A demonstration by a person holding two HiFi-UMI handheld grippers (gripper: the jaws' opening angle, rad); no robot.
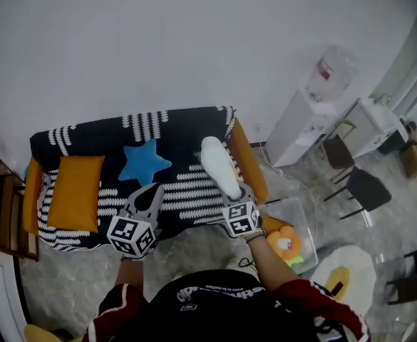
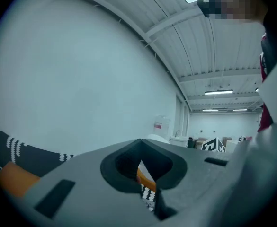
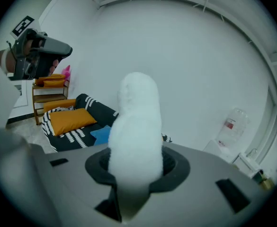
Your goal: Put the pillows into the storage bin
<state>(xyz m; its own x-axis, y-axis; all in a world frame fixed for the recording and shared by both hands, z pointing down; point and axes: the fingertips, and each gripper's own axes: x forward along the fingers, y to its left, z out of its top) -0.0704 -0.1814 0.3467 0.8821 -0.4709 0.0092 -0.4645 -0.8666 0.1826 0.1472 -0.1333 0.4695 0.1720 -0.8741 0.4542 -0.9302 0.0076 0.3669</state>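
Note:
My right gripper [image 1: 235, 191] is shut on a long white pillow [image 1: 220, 166], which is lifted above the right end of the striped black-and-white sofa [image 1: 187, 191]. In the right gripper view the white pillow [image 3: 136, 122] stands up between the jaws of the right gripper [image 3: 136, 162] and hides their tips. An orange pillow [image 1: 76, 191] and a blue star pillow [image 1: 144, 161] lie on the sofa seat. My left gripper [image 1: 153, 189] hovers at the sofa's front edge, jaws together and empty [image 2: 140, 143]. The clear storage bin [image 1: 299, 216] stands on the floor right of the sofa, holding an orange flower pillow [image 1: 285, 244].
A water dispenser [image 1: 304, 116] stands by the wall behind the bin. Dark chairs [image 1: 361, 187] and a white table [image 1: 379, 120] are farther right. A wooden shelf [image 1: 1, 205] flanks the sofa's left end. A white round cushion [image 1: 343, 276] lies on the floor near my right foot.

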